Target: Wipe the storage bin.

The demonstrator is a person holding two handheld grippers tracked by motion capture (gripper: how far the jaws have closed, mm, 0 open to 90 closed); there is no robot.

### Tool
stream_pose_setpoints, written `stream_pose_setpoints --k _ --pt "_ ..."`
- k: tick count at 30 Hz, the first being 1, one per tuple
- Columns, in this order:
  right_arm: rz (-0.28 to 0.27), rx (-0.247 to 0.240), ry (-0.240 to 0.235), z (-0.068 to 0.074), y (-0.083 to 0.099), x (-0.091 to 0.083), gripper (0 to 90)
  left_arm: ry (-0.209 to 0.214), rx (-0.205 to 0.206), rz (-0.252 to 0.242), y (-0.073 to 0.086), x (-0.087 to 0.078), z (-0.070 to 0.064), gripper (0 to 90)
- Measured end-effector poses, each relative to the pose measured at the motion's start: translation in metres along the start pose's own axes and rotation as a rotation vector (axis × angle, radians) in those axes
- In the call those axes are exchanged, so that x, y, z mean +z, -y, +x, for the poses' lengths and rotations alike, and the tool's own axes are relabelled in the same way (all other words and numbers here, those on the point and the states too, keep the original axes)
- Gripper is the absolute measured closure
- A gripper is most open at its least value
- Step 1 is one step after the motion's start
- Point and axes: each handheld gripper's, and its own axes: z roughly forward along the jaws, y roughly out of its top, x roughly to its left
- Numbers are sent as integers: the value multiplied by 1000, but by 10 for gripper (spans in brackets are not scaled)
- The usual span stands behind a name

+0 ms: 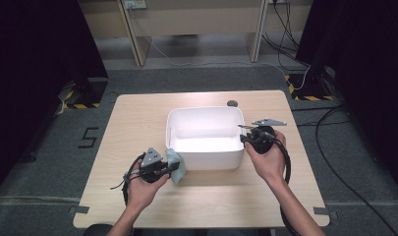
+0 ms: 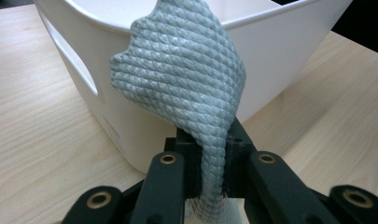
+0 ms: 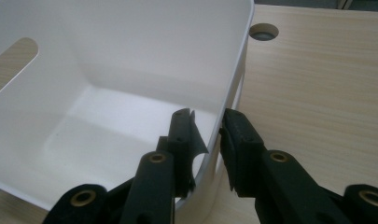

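A white plastic tub (image 1: 211,160) stands in the middle of the wooden table (image 1: 137,123). My left gripper (image 1: 171,168) is by the tub's near left corner, shut on a pale blue-grey woven cloth (image 1: 176,166). In the left gripper view the cloth (image 2: 186,79) rises from between the jaws of the left gripper (image 2: 210,144) and fans out against the tub's wall (image 2: 280,56). My right gripper (image 1: 243,137) is at the tub's right side. In the right gripper view the right gripper (image 3: 207,126) straddles the rim of the tub (image 3: 130,60), one jaw inside and one outside, closed on the wall.
A round cable hole (image 1: 232,103) sits in the table just behind the tub. Nothing lies inside the tub. Bare tabletop lies left, right and in front of the tub. Black curtains, cables and a desk frame stand beyond the table.
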Motion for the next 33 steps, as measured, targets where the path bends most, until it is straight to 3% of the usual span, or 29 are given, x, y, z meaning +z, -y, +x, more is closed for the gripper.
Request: stream_pose_setpoints --k 14,33 --pt "-2 2 -3 2 1 0 743 -2 3 27 -1 4 3 805" --pt "-5 1 -4 2 1 0 743 -12 13 89 11 18 7 804"
